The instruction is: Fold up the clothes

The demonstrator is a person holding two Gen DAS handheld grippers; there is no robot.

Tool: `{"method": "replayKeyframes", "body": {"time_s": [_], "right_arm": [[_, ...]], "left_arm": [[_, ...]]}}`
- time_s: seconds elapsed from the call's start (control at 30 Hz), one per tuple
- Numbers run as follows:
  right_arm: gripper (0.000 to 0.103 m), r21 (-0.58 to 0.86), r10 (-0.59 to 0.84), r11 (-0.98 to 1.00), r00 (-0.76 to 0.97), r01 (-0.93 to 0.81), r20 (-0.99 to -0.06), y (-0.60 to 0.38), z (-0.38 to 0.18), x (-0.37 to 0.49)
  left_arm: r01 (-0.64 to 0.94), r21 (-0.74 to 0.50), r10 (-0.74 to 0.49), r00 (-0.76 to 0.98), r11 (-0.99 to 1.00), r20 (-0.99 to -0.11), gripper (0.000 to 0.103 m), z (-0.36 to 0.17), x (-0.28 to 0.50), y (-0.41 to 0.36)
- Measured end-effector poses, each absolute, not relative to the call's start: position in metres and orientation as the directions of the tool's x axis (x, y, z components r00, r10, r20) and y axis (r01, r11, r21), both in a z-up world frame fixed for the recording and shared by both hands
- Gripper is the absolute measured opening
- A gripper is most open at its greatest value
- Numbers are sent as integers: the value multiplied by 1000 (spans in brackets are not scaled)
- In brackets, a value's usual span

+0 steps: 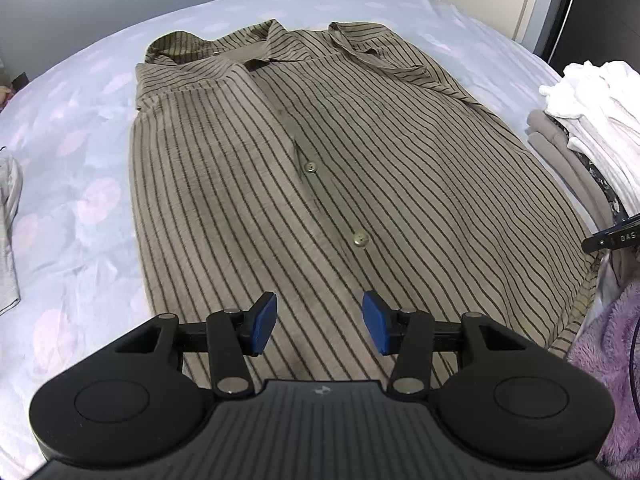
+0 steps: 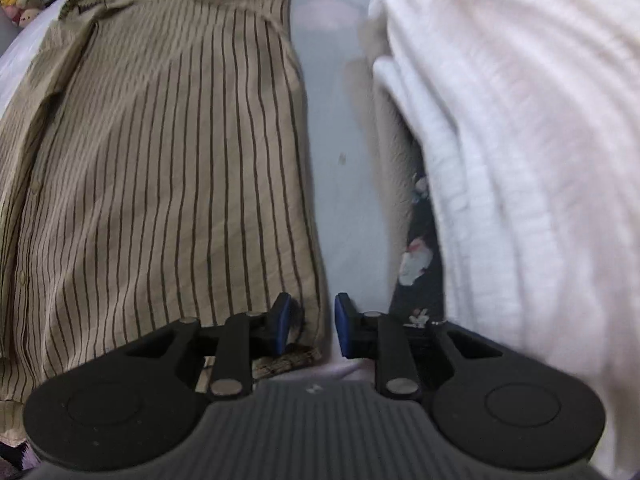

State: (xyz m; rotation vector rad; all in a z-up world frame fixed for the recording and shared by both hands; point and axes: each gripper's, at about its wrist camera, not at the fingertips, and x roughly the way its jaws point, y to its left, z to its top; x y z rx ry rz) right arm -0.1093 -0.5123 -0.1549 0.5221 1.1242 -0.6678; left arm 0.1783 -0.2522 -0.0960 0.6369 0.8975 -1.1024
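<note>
The striped shirt (image 1: 320, 152) lies flat on my bed (image 1: 80, 128), button front up, collar at its far end and hem nearest me. Its sleeves are folded in over the body near the collar. Two buttons (image 1: 361, 240) show along the placket down the shirt's middle.

My left tool (image 1: 319, 325) hangs over the hem end of the shirt, close to the placket line, its blue pads spread wide apart with nothing between them. I cannot tell whether it touches the cloth.

My right tool (image 2: 311, 325) sits at the shirt's right hem corner. Its pads stand apart too, with a narrower gap: the left pad is over the shirt's edge, the right pad over the bare bedsheet just beside it. A bit of the hem corner lies curled under the left finger, but nothing is pinched.

To the right of the shirt, a strip of sheet away, is a stack of folded clothes: white garments (image 2: 520, 160) on top, grey folded pieces (image 1: 560, 148) and a dark floral fabric (image 2: 418, 248) beneath. A fuzzy purple blanket (image 1: 608, 360) lies by the shirt's right hem side. Beyond the shirt's left edge, a grey garment (image 1: 8, 232) rests on the bedsheet.
</note>
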Motion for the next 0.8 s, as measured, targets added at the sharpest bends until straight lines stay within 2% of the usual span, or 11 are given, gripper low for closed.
{"method": "replayKeyframes", "body": {"time_s": [0.07,0.17,0.33,0.5,0.8], "right_arm": [[21,55,-200,702,271,710,-941,-513,-159,-107],[4,65,-171,711,262,700,-950,-513,-164,-104],[4,92,-214,691,324,717,-922,-508,-144,-111],[4,23,-299,735,355,677,-886,-478,-119,-93],[4,-74,-310,807,313,586,-898,-455,-130,-68]], "left_arm": [[938,13,-475,188,347,-859,45,-92,177,-247],[936,21,-481,200,352,-854,45,-85,174,-240],[936,37,-489,217,350,-845,46,-75,171,-232],[940,47,-493,219,337,-842,46,-65,172,-228],[969,62,-516,180,237,-838,46,-43,179,-248]]}}
